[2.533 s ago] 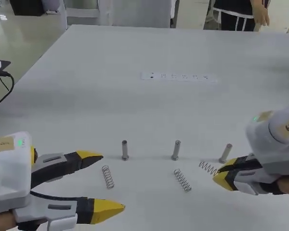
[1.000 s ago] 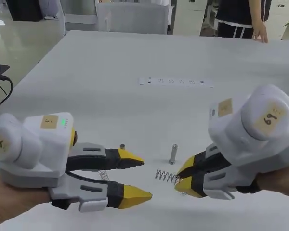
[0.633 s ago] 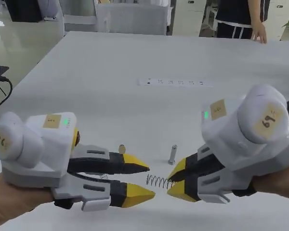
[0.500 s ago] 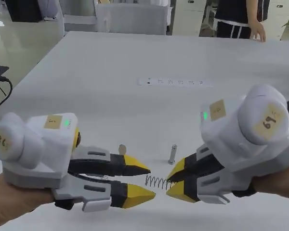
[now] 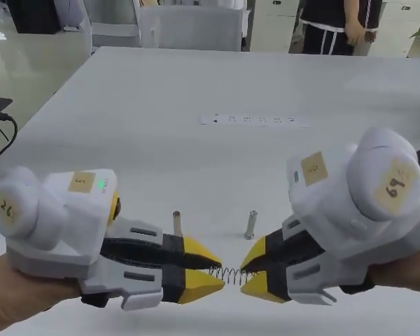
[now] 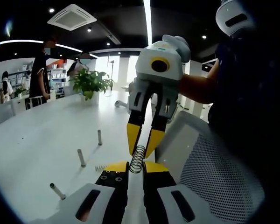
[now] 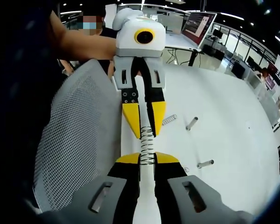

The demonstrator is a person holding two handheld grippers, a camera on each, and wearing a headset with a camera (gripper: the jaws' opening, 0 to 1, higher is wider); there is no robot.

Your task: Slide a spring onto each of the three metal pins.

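head view: left gripper (image 5: 217, 271) and right gripper (image 5: 246, 270) face each other tip to tip above the table (image 5: 196, 84).
spring (image 5: 229, 274): off the table, lying level between the two grippers, one end in each.
left gripper: jaws drawn together on the spring's left end.
right gripper: jaws pinched on the spring's other end.
first pin (image 5: 176, 222): upright on the table just beyond the left gripper's tips, bare.
second pin (image 5: 251, 224): upright just beyond the right gripper's tips, bare.
third pin (image 6: 100, 137): farthest of three in a row in the left gripper view, bare.
loose spring (image 6: 101, 167): flat on the table, just beside the pin row.
right gripper view: the spring runs straight from the right gripper's jaws into the left gripper's yellow tips.
strip (image 5: 255, 120): white power strip, flat on the table, well behind the pins.
person (image 5: 336, 28): standing past the table's far edge.
chair (image 7: 70, 140): grey mesh back, beside the grippers in the right gripper view.
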